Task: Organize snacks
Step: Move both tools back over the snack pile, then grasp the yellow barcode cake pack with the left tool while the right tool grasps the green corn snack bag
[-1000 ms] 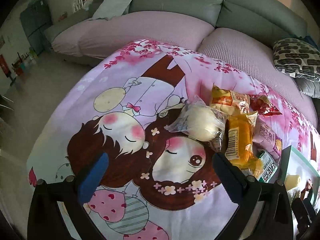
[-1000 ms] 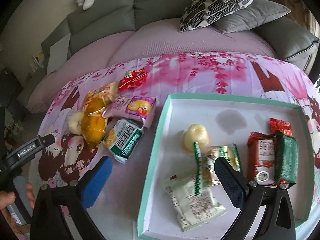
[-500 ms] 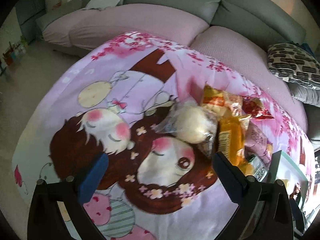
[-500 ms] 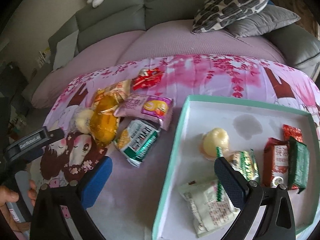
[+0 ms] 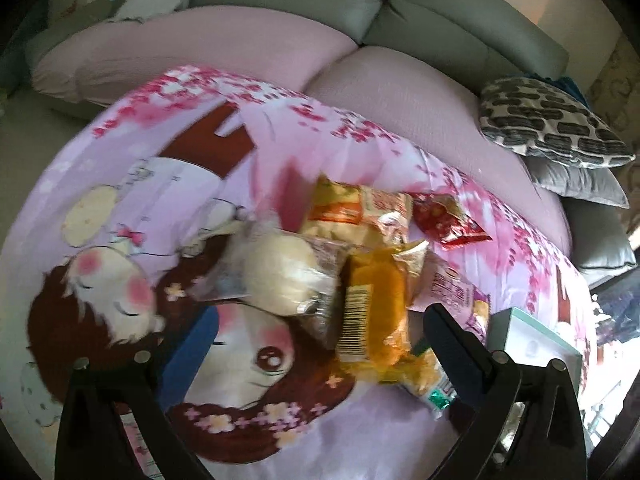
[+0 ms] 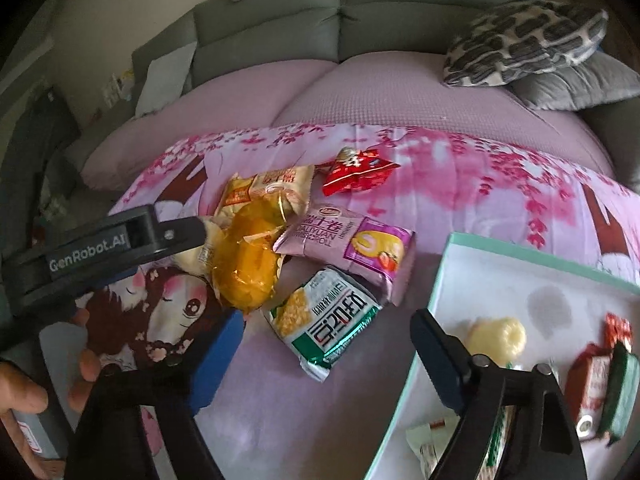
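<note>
A pile of snacks lies on the cartoon-print cloth: a clear-wrapped white bun (image 5: 280, 276), an orange cake pack (image 5: 374, 312), a yellow pack (image 5: 356, 210), a red pack (image 5: 444, 220), a purple roll pack (image 6: 352, 246) and a green-white pack (image 6: 328, 324). My left gripper (image 5: 316, 344) is open, its jaws either side of the bun and orange pack; it also shows in the right wrist view (image 6: 120, 244). My right gripper (image 6: 326, 356) is open and empty over the green-white pack. The teal-rimmed tray (image 6: 440, 280) holds several snacks.
A grey sofa with pink cushions (image 6: 360, 92) runs behind the cloth. A patterned pillow (image 6: 524, 40) and a grey one (image 6: 580, 84) lie at its right end. A hand (image 6: 24, 396) holds the left gripper's handle at the lower left.
My left gripper has moved forward and right, closing in on the bun and orange pack. My right gripper has swung left from over the tray toward the loose snacks.
</note>
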{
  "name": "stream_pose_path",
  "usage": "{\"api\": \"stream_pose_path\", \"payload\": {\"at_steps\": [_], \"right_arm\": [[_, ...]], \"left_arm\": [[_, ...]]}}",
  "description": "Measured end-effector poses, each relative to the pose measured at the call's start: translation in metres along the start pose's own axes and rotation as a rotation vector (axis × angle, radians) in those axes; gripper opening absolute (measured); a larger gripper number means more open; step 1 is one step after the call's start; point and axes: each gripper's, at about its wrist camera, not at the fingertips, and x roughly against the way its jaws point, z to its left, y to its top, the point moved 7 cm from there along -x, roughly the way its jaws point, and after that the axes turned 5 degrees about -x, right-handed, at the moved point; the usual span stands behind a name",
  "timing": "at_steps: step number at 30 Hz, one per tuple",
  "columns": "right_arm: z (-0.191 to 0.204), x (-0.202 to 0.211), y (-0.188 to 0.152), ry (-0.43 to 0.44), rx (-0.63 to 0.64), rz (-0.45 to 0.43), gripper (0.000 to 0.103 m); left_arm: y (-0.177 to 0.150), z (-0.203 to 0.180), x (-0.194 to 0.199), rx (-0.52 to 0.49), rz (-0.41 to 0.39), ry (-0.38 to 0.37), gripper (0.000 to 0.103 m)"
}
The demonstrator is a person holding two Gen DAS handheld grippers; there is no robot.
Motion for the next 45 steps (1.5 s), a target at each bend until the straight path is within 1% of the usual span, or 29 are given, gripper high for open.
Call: {"api": "stream_pose_path", "payload": {"at_steps": [1, 6, 9, 11, 13, 14, 16, 18, 22, 26, 31, 39, 45], "right_arm": [[0.001, -0.003, 0.0, 0.0, 0.014, 0.005, 0.085], [0.003, -0.021, -0.002, 0.008, 0.05, 0.043, 0.085], [0.003, -0.029, -0.004, 0.01, 0.064, 0.065, 0.084], [0.002, -0.034, -0.003, 0.009, 0.072, 0.062, 0.084], [0.002, -0.038, -0.002, 0.013, 0.07, 0.068, 0.084], [0.001, -0.04, -0.003, 0.013, 0.072, 0.073, 0.084], [0.001, -0.043, -0.004, 0.014, 0.075, 0.083, 0.084], [0.002, -0.046, -0.005, 0.018, 0.081, 0.089, 0.084], [0.006, -0.049, -0.01, 0.019, 0.104, 0.103, 0.084], [0.008, -0.052, -0.013, -0.001, 0.129, 0.106, 0.084], [0.007, -0.053, -0.014, -0.019, 0.134, 0.095, 0.084], [0.011, -0.057, -0.015, -0.048, 0.154, 0.084, 0.084], [0.011, -0.057, -0.016, -0.054, 0.158, 0.082, 0.084]], "left_arm": [[0.0, -0.003, -0.003, -0.002, 0.006, -0.012, 0.097], [-0.001, -0.013, -0.017, -0.012, 0.045, -0.047, 0.095], [-0.002, -0.015, -0.021, -0.018, 0.059, -0.055, 0.083], [-0.003, -0.015, -0.024, -0.02, 0.074, -0.056, 0.082], [-0.005, -0.017, -0.027, -0.02, 0.09, -0.066, 0.074], [-0.007, -0.018, -0.029, -0.022, 0.102, -0.071, 0.072], [-0.01, -0.022, -0.031, -0.031, 0.119, -0.083, 0.065], [-0.013, -0.023, -0.034, -0.041, 0.135, -0.069, 0.059], [-0.015, -0.02, -0.034, -0.013, 0.151, -0.088, 0.053], [-0.02, -0.013, -0.032, 0.012, 0.174, -0.089, 0.051], [-0.023, 0.002, -0.03, 0.053, 0.19, -0.064, 0.051], [-0.028, 0.0, -0.04, 0.047, 0.227, -0.054, 0.053], [-0.03, -0.001, -0.042, 0.051, 0.228, -0.056, 0.053]]}}
